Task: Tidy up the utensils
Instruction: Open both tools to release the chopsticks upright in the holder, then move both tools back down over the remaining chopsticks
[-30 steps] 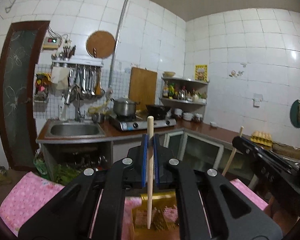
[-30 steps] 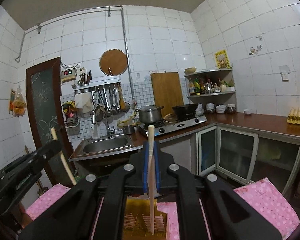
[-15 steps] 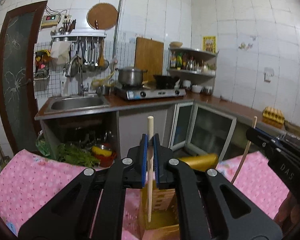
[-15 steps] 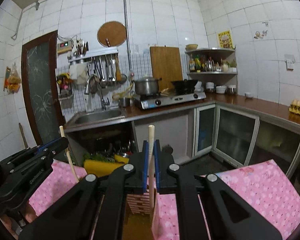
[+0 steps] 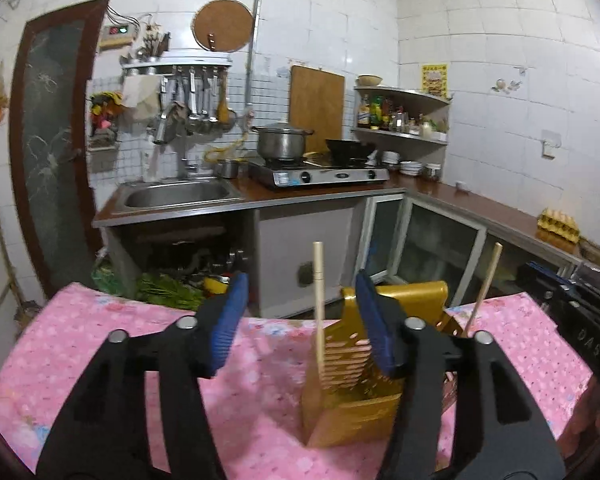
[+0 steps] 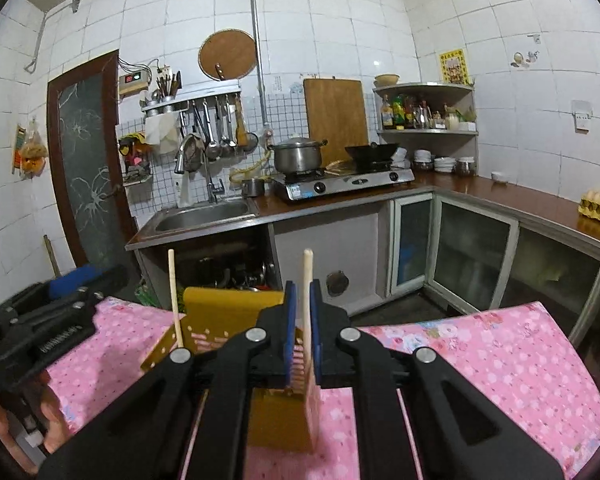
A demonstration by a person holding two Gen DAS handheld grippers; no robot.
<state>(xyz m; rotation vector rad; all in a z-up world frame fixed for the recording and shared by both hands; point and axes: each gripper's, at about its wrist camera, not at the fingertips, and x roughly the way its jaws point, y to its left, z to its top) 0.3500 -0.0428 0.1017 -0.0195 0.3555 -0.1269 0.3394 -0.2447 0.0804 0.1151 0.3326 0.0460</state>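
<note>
From the left wrist, the left gripper (image 5: 300, 320) stands wide open over the pink tablecloth (image 5: 100, 352). A chopstick (image 5: 319, 300) stands upright and free between the blue pads (image 5: 228, 320), its lower end inside the yellow holder (image 5: 352, 412). A second chopstick (image 5: 485, 284) leans in the holder's far side.

From the right wrist, the right gripper (image 6: 301, 328) looks narrowed around a chopstick (image 6: 307, 300) standing in the yellow holder (image 6: 228, 312), though slim gaps show beside it, so I can't tell if it grips. Another chopstick (image 6: 175, 296) stands to the left, beside the left gripper (image 6: 56, 320).
</note>
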